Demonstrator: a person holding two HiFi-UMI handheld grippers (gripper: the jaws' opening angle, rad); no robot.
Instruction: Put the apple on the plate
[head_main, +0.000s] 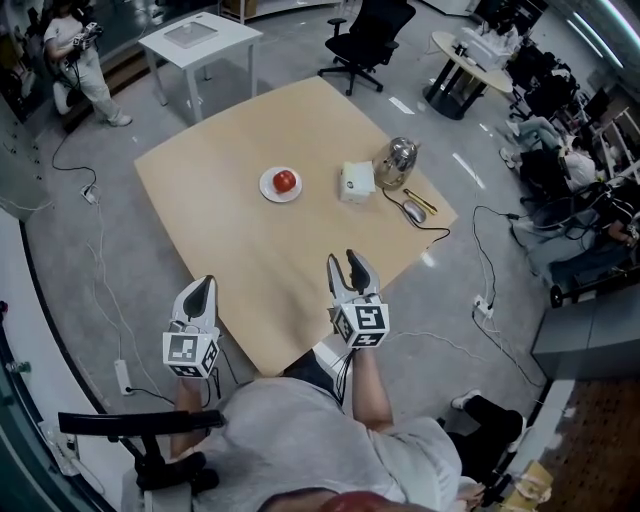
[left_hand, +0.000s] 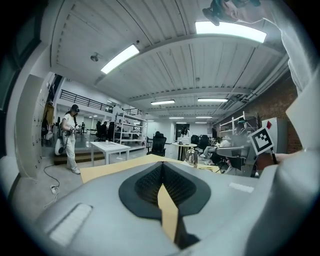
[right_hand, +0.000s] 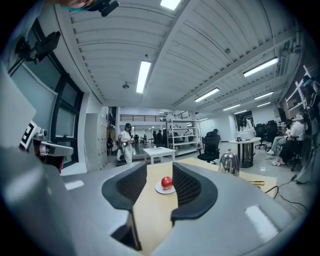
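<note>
Apart and empty: ribbed black jaws of the right gripper. Closed tip to tip on nothing: those of the left gripper. Beyond, near the middle of the smooth tan table, glossy red apple on a round white plate. Toward the right edge, shiny metal kettle.

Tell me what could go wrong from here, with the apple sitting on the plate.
1. The apple sits on a small plate. A nudge from the right gripper, whose fingers are apart and empty, could roll it off.
2. The kettle, white box and mouse crowd the table right of the plate. A reach there could knock them, and the mouse lies near the edge.
</note>
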